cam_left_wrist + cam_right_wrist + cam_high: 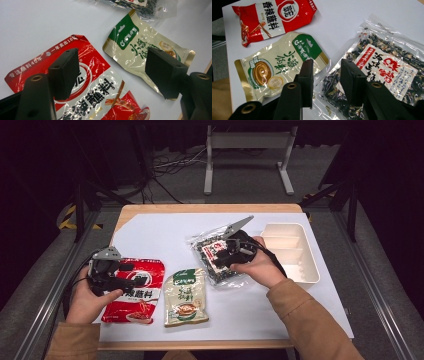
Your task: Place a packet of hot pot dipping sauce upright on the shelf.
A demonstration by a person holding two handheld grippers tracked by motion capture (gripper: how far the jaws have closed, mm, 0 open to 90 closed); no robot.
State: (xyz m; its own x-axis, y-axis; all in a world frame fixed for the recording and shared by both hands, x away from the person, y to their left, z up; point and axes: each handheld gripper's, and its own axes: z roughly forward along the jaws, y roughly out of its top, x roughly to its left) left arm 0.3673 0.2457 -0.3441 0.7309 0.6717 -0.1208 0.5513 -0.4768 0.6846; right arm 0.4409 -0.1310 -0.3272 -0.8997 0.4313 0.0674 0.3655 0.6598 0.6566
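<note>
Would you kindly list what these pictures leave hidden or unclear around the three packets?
- High view: the left gripper covers part of the red packet.
- High view: the right gripper and hand hide much of the clear dark packet; contact cannot be judged.
- Left gripper view: the frame edge crops the red packet's bottom.
- High view: print on the beige packet is too small.

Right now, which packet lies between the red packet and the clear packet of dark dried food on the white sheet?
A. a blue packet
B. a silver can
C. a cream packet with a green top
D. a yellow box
C: in the high view the cream packet with a green top lies flat between the red packet and the clear packet of dark dried food.
</note>
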